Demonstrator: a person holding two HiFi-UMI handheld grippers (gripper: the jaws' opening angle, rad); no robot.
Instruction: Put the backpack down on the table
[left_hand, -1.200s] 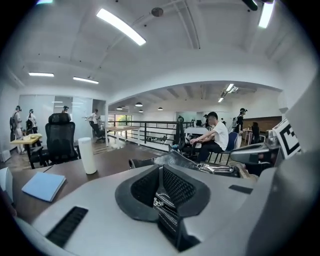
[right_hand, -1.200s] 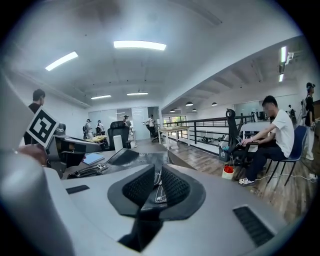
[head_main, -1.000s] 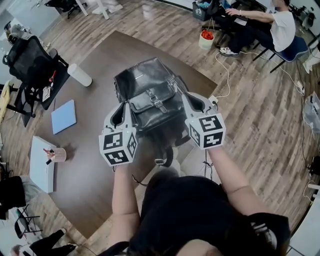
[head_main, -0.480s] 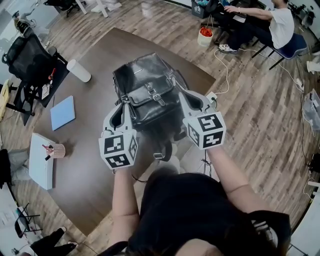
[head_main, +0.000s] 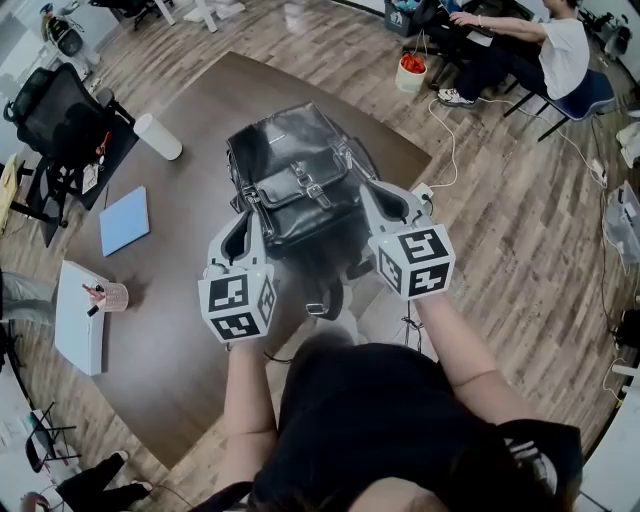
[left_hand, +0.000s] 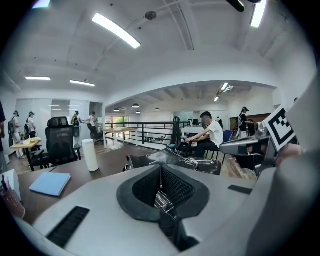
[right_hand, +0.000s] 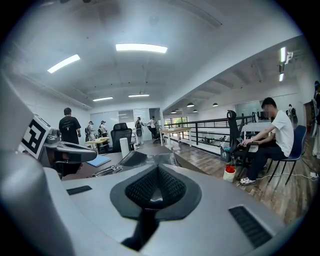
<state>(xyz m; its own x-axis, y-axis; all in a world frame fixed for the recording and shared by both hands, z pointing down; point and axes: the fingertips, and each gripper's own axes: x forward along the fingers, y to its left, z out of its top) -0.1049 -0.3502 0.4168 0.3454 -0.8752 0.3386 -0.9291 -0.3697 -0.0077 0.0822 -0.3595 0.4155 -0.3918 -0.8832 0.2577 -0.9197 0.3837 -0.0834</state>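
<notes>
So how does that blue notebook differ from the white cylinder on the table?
The blue notebook is a thin rectangle lying flat; the white cylinder is a round tube standing upright. The blue notebook sits nearer the person, the white cylinder farther off. Both rest on the table, left of the backpack.

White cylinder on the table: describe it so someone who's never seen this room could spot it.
Find the large dark brown wooden table. At its far left edge, beyond the flat light blue notebook and near the black office chair, stands the white cylinder. It is the only upright, round white thing there.
</notes>
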